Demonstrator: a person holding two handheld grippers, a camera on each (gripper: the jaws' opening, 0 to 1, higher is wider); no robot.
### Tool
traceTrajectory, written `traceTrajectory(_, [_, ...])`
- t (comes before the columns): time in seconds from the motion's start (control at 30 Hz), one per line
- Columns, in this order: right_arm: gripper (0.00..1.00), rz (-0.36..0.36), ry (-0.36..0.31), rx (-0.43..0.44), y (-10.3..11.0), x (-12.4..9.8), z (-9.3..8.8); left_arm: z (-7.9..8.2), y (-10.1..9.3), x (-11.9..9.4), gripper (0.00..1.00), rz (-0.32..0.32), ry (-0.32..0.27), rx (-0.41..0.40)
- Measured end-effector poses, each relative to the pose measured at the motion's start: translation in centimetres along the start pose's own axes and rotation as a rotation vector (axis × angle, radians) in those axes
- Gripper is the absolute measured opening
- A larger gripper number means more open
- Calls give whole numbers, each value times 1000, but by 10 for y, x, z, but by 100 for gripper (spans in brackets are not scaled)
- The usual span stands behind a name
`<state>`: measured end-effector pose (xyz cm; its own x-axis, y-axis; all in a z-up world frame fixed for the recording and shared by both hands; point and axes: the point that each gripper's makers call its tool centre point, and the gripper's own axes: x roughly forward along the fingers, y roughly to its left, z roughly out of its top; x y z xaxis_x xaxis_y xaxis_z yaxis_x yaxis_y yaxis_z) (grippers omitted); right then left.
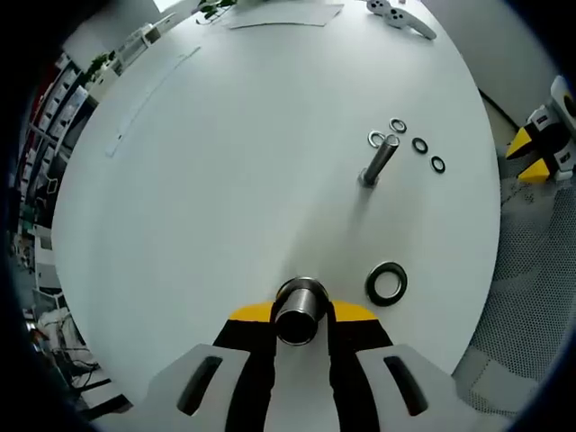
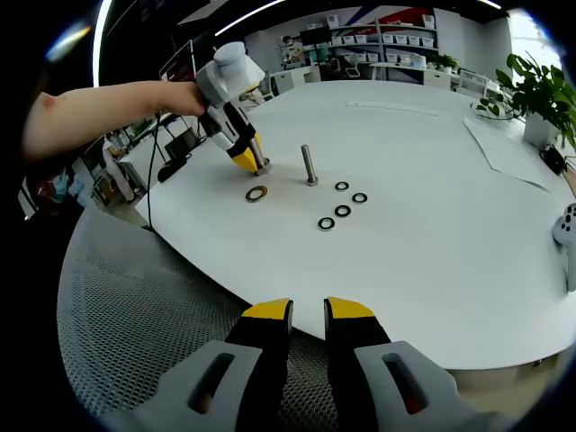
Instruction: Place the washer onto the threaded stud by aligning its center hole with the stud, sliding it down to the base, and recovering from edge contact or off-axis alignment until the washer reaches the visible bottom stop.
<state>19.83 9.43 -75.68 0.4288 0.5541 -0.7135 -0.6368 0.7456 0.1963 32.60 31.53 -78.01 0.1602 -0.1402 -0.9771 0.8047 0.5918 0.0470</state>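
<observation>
My left gripper [image 1: 300, 313] is shut on a short metal stud [image 1: 300, 310], seen end-on between its yellow tips. A large dark washer [image 1: 386, 283] lies flat on the white table [image 1: 225, 198], just to the right of it. Farther off a second, thinner stud [image 1: 378, 160] stands upright with several small washers [image 1: 419, 145] around it. In the right gripper view a hand holds the left gripper [image 2: 247, 157] down on the stud [image 2: 262, 166], with the large washer [image 2: 257, 193] in front. My right gripper [image 2: 308, 313] hangs off the table's edge, slightly open, nothing in it.
A mesh chair [image 2: 117, 306] sits beneath my right gripper, outside the table's rim [image 2: 270, 301]. A game controller [image 2: 567, 229] lies at the right edge, paper sheets [image 2: 504, 148] and a plant [image 2: 540, 90] farther back. Shelves line the far wall.
</observation>
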Motion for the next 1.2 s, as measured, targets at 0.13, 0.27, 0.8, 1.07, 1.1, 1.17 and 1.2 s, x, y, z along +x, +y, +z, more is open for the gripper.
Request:
traceTrajectory(0.13, [17, -2, -1, 1, 0, 0, 0, -8, 1, 2, 19, 14, -2, 15])
traceTrajectory(0.27, [17, -3, -3, 2, 0, 0, 0, -15, -4, 0, 21, 4, -19, -24])
traceTrajectory(0.8, [17, -9, -7, 5, 0, -1, 1, -21, -35, -14, 23, -52, -130, -129])
traceTrajectory(1.07, [17, -8, -4, 3, 0, -1, 1, -15, -48, -11, 26, -79, -151, -128])
traceTrajectory(1.1, [17, -8, -4, 3, 0, -1, 1, -14, -49, -11, 27, -85, -155, -129])
traceTrajectory(1.17, [17, -8, -4, 3, 0, -1, 1, -12, -55, -9, 28, -96, -155, -125])
traceTrajectory(1.2, [17, -8, -4, 3, 0, -1, 1, -11, -57, -7, 29, -98, -153, -120])
